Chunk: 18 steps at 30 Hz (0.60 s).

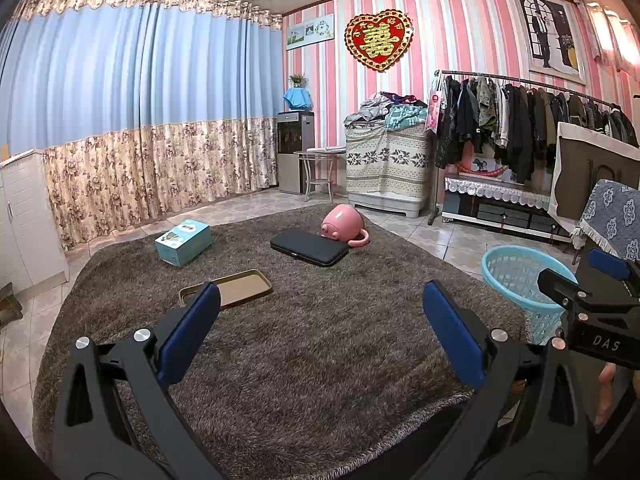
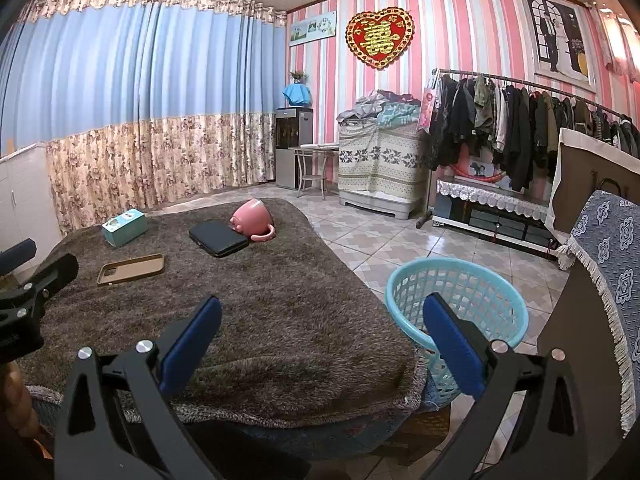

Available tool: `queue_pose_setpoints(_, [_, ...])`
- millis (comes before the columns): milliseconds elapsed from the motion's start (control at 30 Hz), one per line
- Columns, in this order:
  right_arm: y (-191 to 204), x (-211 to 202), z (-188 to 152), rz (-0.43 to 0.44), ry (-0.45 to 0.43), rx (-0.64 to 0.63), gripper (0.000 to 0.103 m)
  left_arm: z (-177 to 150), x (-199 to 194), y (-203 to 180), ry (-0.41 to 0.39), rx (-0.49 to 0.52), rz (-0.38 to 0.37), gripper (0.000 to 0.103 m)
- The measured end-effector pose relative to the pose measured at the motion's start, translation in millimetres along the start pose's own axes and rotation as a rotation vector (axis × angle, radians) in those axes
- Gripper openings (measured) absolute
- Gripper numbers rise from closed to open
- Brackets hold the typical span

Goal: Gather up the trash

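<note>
A big brown rug (image 1: 280,340) covered a raised surface in a pink striped room. On it lay a black case (image 1: 308,247), a teal box (image 1: 184,242), a pink cup (image 1: 342,226) on its side and a tan tray (image 1: 228,288) — all well apart. The blue basket (image 2: 456,300) stood beside the rug, on the floor. Both tongs — left (image 1: 320,328) and right (image 2: 320,336) — were wide open, holding nothing. A good grab would pinch one thing squarely

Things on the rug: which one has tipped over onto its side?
The pink mug. It lies on its side against the black case, while the teal box and brown tray lie flat.

pink mug (image 1: 343,226), turquoise basket (image 2: 456,312), brown rug (image 1: 300,320)
</note>
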State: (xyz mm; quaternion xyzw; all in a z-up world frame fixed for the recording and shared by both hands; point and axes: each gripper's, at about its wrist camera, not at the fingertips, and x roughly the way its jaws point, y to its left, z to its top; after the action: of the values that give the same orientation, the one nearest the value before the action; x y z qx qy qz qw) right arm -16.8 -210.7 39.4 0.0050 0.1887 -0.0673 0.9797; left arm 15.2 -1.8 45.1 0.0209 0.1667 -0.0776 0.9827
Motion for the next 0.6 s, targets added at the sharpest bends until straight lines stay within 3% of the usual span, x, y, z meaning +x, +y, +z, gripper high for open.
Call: queue_pose_setpoints(600, [7.2, -0.3, 3.0, 0.0, -0.012, -0.004, 0.099, -1.1, 0.2, 1.2, -0.002, 0.002, 0.001, 0.098])
